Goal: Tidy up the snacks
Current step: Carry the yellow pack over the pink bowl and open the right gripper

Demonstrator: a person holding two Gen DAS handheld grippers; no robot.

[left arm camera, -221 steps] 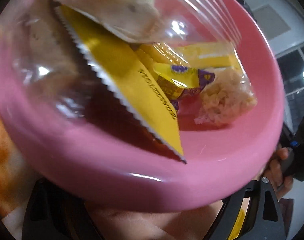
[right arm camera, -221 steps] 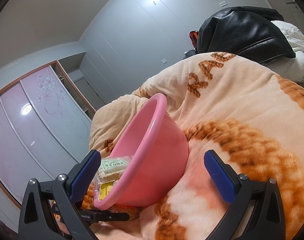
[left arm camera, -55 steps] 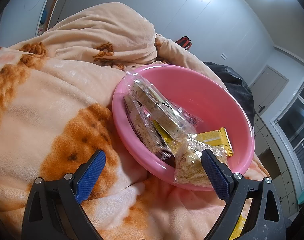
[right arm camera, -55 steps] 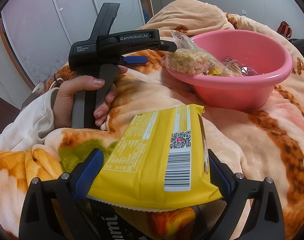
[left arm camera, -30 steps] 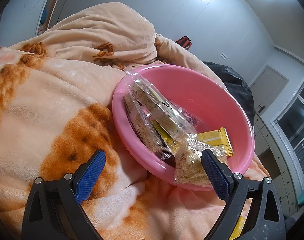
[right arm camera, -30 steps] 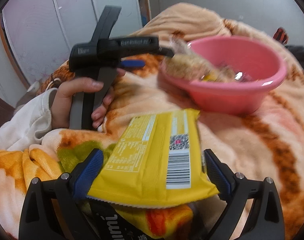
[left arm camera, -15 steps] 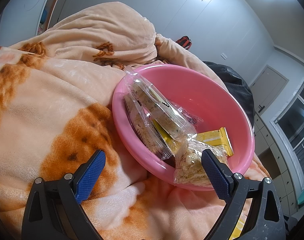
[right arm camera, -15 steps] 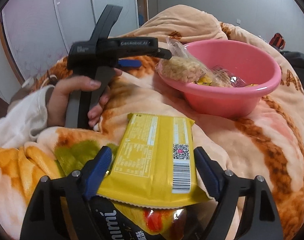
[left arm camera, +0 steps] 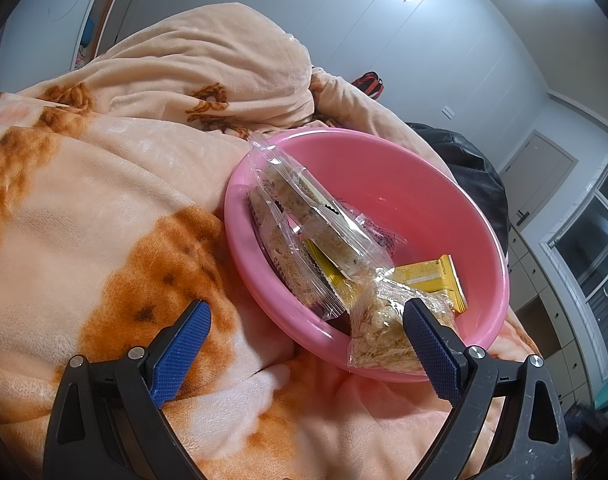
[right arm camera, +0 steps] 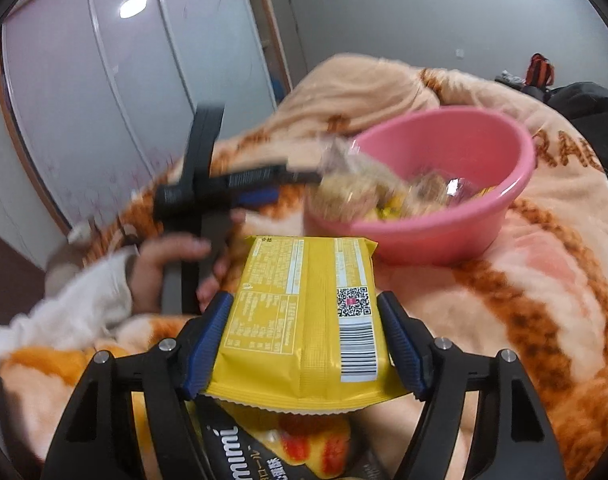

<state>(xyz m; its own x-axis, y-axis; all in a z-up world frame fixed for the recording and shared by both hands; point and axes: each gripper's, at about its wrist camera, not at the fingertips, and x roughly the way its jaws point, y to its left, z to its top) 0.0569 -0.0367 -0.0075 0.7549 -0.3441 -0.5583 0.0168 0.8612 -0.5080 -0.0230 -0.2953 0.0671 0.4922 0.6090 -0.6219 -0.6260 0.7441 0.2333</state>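
The right gripper is closing its jaws on a yellow snack packet, pads touching both side edges. The packet's long axis is running away toward the pink basin, barcode and QR code facing up. Beneath, a dark wrapper is showing "mimi". The left gripper is spread wide, holding nothing, before the basin.

the pink basin is smooth, glossy plastic. the blanket under it is soft, fuzzy fleece, matt. the clear wrappers in the basin are thin, shiny, crinkled film. the yellow snack packet is smooth printed foil-like plastic with a light sheen. the gripper pads are blue, ribbed and matt, on black matt plastic arms with small metal screws.
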